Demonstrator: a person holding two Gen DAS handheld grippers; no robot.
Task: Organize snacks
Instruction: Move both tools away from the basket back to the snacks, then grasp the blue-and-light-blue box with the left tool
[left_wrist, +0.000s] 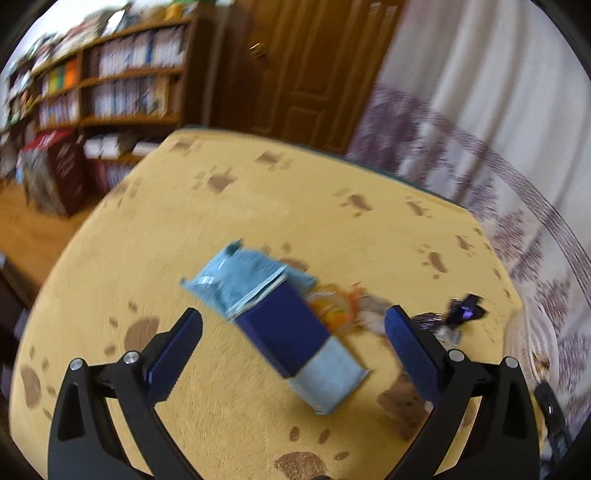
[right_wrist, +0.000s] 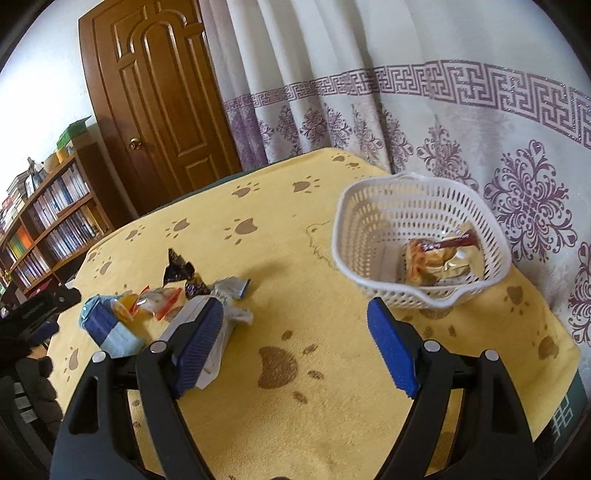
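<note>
**Barely started: one snack in, a pile to go**

So, the white basket (right_wrist: 421, 236) holds one wrapped snack (right_wrist: 439, 258) while the blue box (left_wrist: 291, 325) and loose candies (right_wrist: 155, 301) wait on the yellow cloth (right_wrist: 295, 258). Left gripper (left_wrist: 293, 332) spreads wide over the box, touching nothing; right gripper (right_wrist: 295, 339) gapes empty.

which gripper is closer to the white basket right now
Right. The right gripper hangs open just in front of the white basket. The left gripper is over the blue snack box, and the basket shows only at that view's right edge.
</note>
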